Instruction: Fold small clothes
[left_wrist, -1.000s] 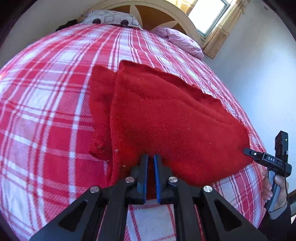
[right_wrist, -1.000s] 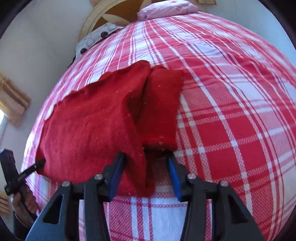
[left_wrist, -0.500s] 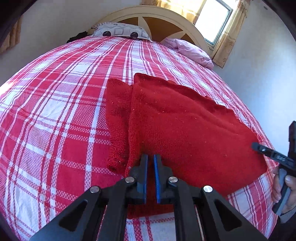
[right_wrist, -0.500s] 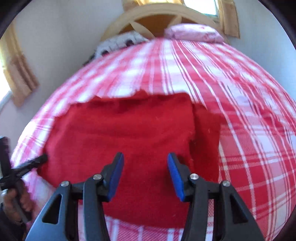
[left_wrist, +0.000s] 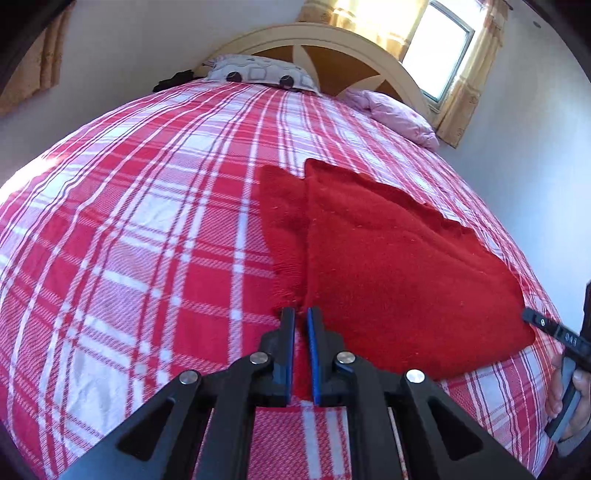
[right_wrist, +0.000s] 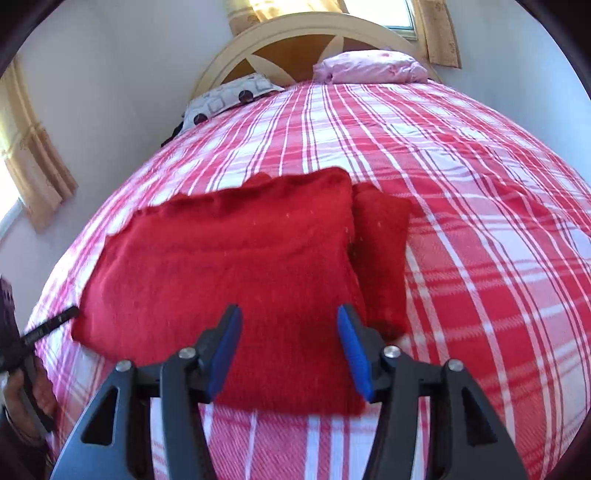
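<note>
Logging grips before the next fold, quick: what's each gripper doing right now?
Left gripper: shut on the red knit garment.
Right gripper: open, holding nothing; fingers have just been opening above the garment.

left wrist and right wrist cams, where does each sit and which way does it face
Left wrist: on the left gripper, angled down toward the headboard; fingers shut on the red knit garment; the person's other hand at right.
Right wrist: on the right gripper, same heading; fingers apart, having just opened, pressing nothing.
Shared: garment, plaid bedcover, pink pillow.
</note>
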